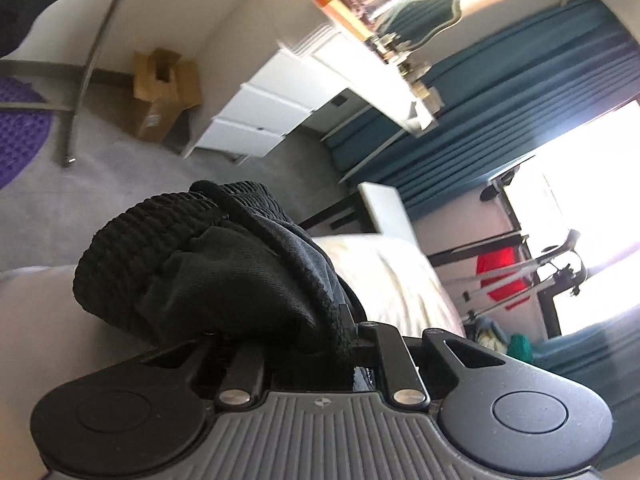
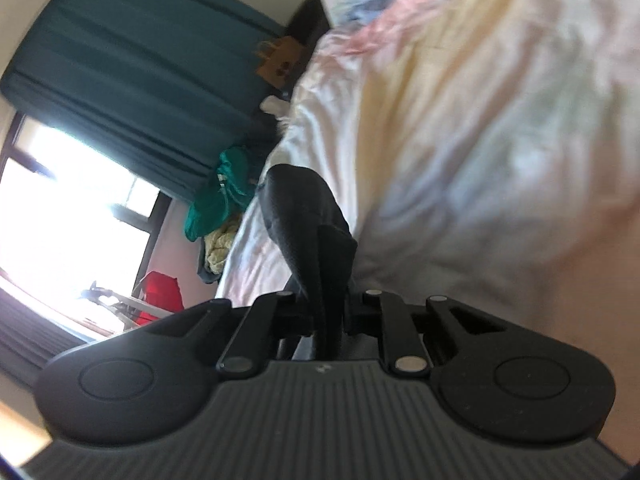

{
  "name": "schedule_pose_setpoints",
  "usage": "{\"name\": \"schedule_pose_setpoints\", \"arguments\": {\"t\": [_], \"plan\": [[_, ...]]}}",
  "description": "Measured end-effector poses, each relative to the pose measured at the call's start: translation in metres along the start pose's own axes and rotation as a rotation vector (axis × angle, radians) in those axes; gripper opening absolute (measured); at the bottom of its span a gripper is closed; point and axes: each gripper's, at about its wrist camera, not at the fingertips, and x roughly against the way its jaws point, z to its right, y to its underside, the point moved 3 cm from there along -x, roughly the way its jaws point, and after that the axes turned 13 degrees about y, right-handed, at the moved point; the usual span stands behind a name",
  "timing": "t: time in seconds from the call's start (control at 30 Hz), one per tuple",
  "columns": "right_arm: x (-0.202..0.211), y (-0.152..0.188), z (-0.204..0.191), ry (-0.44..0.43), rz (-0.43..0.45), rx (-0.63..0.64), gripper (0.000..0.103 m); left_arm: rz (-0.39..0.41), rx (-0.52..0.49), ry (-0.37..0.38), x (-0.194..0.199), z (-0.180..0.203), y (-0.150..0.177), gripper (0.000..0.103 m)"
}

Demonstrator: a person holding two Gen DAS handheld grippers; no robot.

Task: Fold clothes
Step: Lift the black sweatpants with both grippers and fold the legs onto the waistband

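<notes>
White drawer unit (image 1: 260, 116) against wall, open brown cardboard box (image 1: 164, 92) beside it on grey carpet (image 1: 132, 188). Teal curtains (image 1: 500, 128) by bright window (image 1: 592, 200). Pastel tie-dye bedsheet (image 2: 480, 128).

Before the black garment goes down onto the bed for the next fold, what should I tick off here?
1. Left claw shut on the black garment, ribbed band bunched up: ok.
2. Right claw shut on a thin edge of the garment: ok.
3. Both claws hold the same garment: cannot tell.
4. Garment stretched flat between the claws: cannot tell.
5. Bed below the right claw bare of other clothes: ok.
6. Views sharp enough to judge: not ok, blurred.
</notes>
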Motion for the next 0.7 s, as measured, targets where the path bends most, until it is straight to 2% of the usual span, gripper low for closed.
{"name": "schedule_pose_setpoints", "arguments": {"t": [0.13,0.27,0.37,0.43,0.5,0.6,0.63,0.7], "plan": [[0.024,0.004,0.028,0.021,-0.029,-0.016,0.016,-0.041,-0.003,-0.009,0.042,-0.043,0.009,0.015],[0.023,0.002,0.053,0.046,-0.093,-0.04,0.016,-0.07,-0.053,-0.004,0.052,-0.075,0.022,0.016],[0.018,0.008,0.068,0.05,-0.148,-0.067,0.016,-0.1,-0.085,0.034,0.054,-0.089,0.027,0.022],[0.015,0.01,0.074,0.063,-0.179,-0.071,0.017,-0.129,-0.091,0.065,0.058,-0.096,0.026,0.03],[0.013,0.013,0.081,0.077,-0.21,-0.076,0.018,-0.147,-0.161,0.065,0.067,-0.1,0.025,0.039],[0.015,0.015,0.084,0.054,-0.23,-0.1,0.02,-0.149,-0.302,0.083,0.088,-0.098,0.03,0.049],[0.015,0.016,0.083,0.056,-0.235,-0.095,0.024,-0.153,-0.341,0.082,0.096,-0.098,0.033,0.056],[0.011,0.018,0.079,0.071,-0.248,-0.069,0.029,-0.154,-0.398,0.076,0.109,-0.096,0.04,0.058]]}}
